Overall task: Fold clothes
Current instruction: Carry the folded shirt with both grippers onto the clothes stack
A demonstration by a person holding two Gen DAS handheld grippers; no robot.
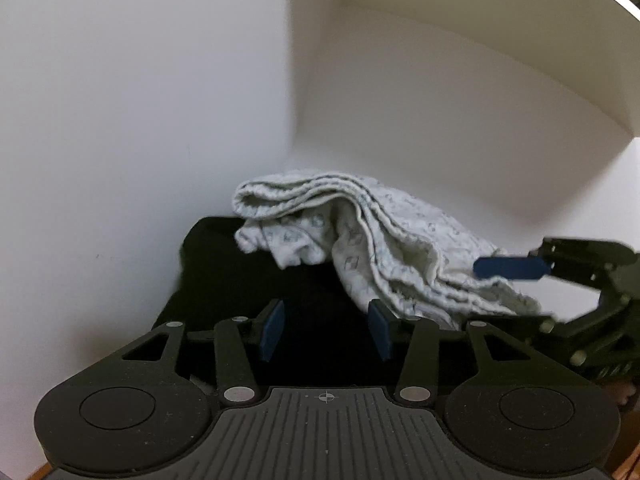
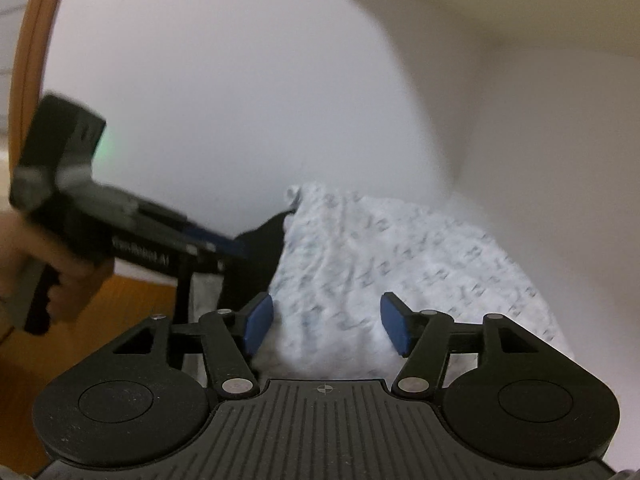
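Folded patterned white cloth (image 1: pixel 384 236) lies draped over a black garment (image 1: pixel 224 272) in the far white corner. Left gripper (image 1: pixel 326 330) hovers part-open over the black, gripping nothing. Right gripper (image 2: pixel 326 330), jaws apart, empty, near the cloth.

Dim, soft shadows; right view motion-blurred; fisheye-warped edges

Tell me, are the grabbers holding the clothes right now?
No, nothing is held. The left gripper and right gripper both stand open, pads apart, over the folded patterned cloth lying on the black garment.
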